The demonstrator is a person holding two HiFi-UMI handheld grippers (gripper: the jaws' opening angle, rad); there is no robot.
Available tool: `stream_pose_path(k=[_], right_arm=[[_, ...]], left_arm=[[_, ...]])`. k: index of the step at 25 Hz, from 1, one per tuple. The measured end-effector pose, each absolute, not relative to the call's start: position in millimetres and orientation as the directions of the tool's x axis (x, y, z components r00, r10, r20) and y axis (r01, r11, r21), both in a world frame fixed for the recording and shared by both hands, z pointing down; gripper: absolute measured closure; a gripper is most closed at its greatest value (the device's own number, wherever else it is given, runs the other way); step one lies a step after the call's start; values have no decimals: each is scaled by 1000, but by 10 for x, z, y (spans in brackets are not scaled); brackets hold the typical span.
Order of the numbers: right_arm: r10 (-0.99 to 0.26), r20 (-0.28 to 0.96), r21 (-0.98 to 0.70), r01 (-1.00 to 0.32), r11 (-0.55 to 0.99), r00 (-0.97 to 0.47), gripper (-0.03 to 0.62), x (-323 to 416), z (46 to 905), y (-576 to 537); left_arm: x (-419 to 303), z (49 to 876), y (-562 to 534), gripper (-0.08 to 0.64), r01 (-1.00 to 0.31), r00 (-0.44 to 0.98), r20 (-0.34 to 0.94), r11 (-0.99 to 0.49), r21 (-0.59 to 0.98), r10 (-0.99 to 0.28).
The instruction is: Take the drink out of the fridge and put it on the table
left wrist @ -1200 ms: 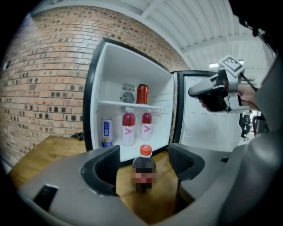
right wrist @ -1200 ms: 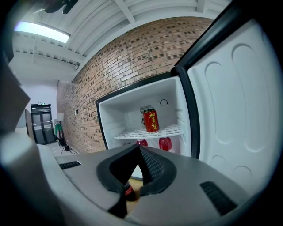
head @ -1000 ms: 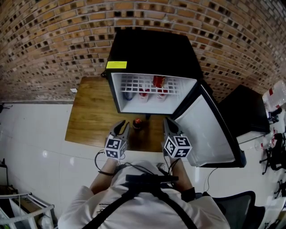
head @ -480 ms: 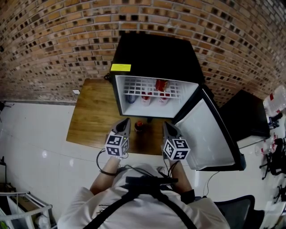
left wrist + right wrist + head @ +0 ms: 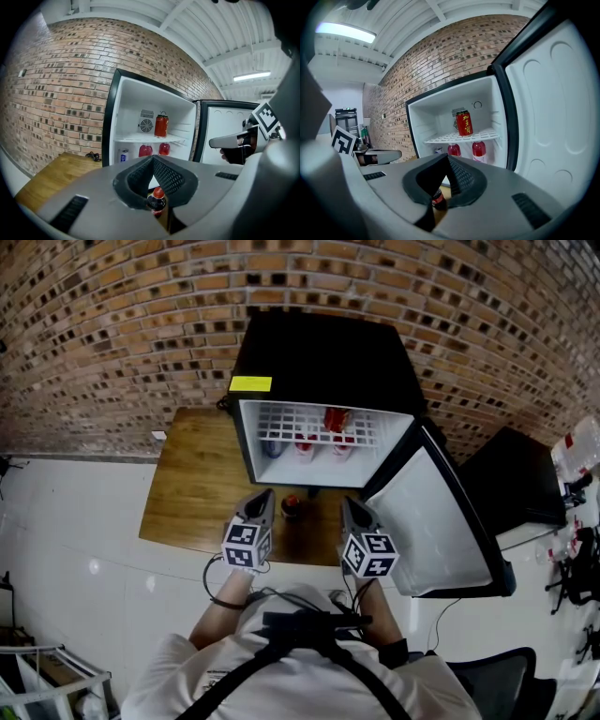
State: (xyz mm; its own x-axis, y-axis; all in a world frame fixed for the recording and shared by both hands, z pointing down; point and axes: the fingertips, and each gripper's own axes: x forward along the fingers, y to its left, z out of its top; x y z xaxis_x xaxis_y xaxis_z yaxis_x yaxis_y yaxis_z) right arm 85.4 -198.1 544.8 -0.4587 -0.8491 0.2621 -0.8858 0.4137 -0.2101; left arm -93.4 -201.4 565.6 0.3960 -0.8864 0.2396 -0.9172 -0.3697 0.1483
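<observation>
You're holding both grippers out in front of your chest, side by side and level, pointing away from you. Your left gripper [image 5: 262, 497] has its jaws pressed together with nothing between the pads. Your right gripper [image 5: 348, 502] matches it, jaws together and empty. The two sit near each other but apart, with the marker cubes on the near ends facing up at you. Your left forearm [image 5: 217, 613] comes in bare from the near left, and your right forearm [image 5: 372, 596] shows only partly behind its gripper.
</observation>
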Motion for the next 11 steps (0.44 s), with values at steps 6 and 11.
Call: stream_pose_path(k=[6, 11], right_arm=[[-854, 258, -205, -889, 408, -452, 580, 882, 5442, -1964], [-857, 252, -202, -890, 408, -450, 580, 901, 5439, -1941]], left_arm=[[-915, 5689, -1993, 558, -916, 399, 245, -369, 159, -884], [-899, 5671, -1978, 558, -916, 398, 235, -369, 160, -887]])
